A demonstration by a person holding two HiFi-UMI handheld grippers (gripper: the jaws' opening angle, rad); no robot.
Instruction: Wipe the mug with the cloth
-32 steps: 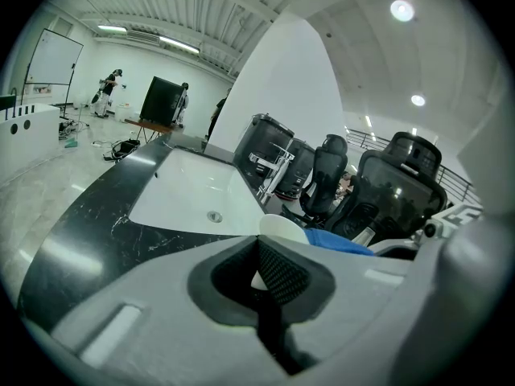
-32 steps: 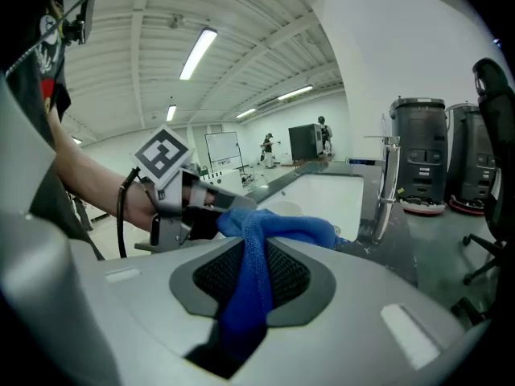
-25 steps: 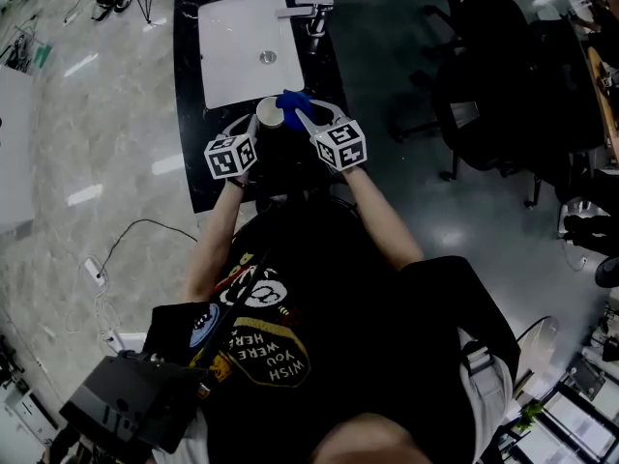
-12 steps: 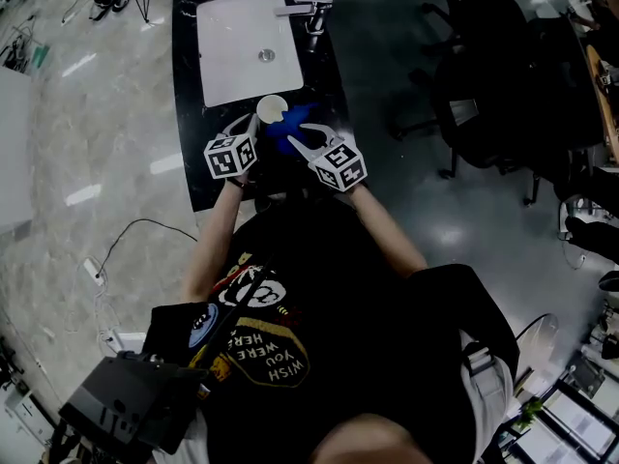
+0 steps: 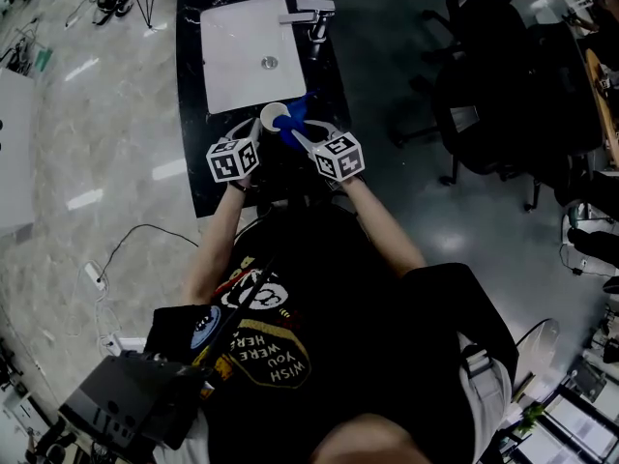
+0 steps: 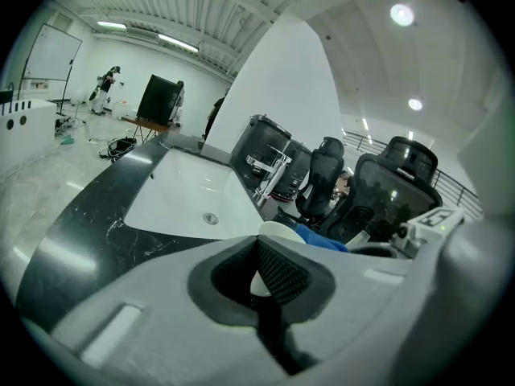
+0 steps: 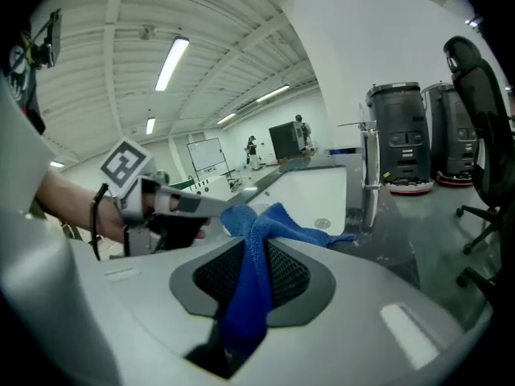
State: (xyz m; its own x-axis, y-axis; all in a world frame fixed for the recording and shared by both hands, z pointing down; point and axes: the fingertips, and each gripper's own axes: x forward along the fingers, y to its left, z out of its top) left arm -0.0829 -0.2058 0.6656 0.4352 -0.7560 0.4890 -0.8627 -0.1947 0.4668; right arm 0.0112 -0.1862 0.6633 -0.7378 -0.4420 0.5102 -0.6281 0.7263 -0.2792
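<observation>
Pinch grip is set on both sides: the left gripper [image 5: 253, 131] clamps part of the white ceramic mug [image 5: 273, 116], which sits just beyond its fingertips. The right gripper [image 7: 251, 280] nips the blue microfibre cloth [image 7: 256, 240], bunched ahead of its pads at the mug rim. Excess wiping pressure may pivot the mug in that narrow hold; drag may pull the cloth free.

The head view looks steeply down from above the person onto the dark surface [image 5: 191, 95] and its white sink [image 5: 242, 56]. Cameras on the left hand-held gripper [image 5: 253, 126] and right hand-held gripper [image 5: 293, 135] sit close behind their jaws, low over the surface, facing the sink from its near edge. All three views share sink and tap [image 5: 317, 17].
</observation>
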